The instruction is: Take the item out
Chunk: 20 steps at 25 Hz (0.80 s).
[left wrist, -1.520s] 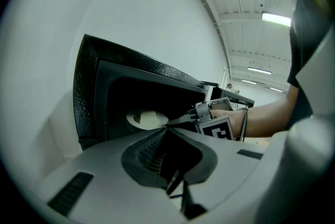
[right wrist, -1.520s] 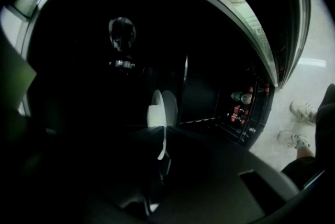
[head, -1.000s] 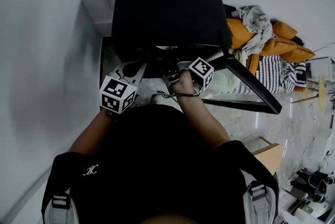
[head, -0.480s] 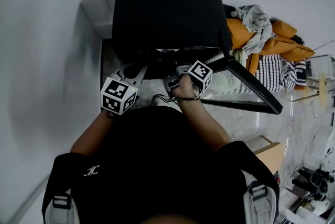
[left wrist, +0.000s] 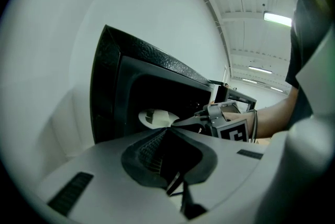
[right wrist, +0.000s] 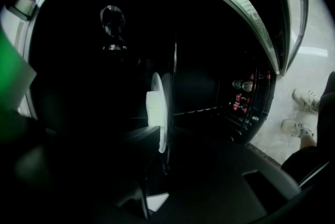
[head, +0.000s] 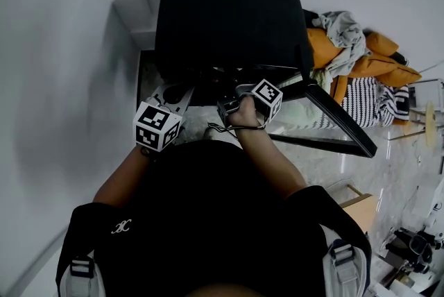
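Note:
A black oven-like cabinet (head: 229,11) stands against the white wall with its glass door (head: 333,132) swung open to the right. My right gripper (head: 227,107) reaches into the dark opening. It is shut on a white plate (right wrist: 158,113), which shows edge-on in the right gripper view and as a pale disc (left wrist: 156,117) in the left gripper view. My left gripper (head: 175,94) hovers just outside the cabinet's lower left corner. Its jaws look closed together with nothing between them (left wrist: 168,131).
A heap of orange, grey and striped clothes (head: 361,60) lies right of the cabinet. A wooden box (head: 355,207) sits on the marble floor at lower right. The person's shoes (right wrist: 302,100) show beside the door. Small bottles (right wrist: 242,93) sit at the opening's right edge.

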### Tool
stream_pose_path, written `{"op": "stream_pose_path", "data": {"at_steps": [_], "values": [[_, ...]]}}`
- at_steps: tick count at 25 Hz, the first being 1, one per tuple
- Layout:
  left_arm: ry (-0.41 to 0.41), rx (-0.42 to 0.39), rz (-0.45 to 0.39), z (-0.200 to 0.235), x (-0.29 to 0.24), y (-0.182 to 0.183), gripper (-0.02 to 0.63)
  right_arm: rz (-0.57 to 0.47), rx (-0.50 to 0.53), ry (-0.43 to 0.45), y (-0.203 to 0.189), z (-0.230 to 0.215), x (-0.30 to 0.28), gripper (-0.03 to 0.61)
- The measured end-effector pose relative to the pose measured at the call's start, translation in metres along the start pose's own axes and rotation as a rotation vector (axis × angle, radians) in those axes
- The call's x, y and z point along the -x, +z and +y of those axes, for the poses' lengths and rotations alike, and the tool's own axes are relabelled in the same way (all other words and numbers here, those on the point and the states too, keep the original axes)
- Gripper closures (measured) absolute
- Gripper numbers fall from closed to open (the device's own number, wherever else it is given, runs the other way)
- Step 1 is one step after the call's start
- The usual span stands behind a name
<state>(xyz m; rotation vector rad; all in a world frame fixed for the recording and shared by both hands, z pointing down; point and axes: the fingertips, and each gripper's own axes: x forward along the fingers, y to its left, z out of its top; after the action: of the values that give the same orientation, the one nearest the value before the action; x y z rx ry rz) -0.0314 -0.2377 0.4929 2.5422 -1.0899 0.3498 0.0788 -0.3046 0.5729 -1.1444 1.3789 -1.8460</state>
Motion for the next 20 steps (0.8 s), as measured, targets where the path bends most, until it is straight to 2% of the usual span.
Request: {"op": "stream_pose_path", "data": {"at_steps": [4,20], "values": [[0.002,0.011,-0.003,0.002,0.0,0.001,0.606,0.008,-0.002,0.027,0.0,0.001,0.001,0.552],[-0.044,0.005,-0.005,-0.01,-0.011,0.002,0.606,0.052,0.051,0.123,-0.002,0.008,0.022,0.557]]}}
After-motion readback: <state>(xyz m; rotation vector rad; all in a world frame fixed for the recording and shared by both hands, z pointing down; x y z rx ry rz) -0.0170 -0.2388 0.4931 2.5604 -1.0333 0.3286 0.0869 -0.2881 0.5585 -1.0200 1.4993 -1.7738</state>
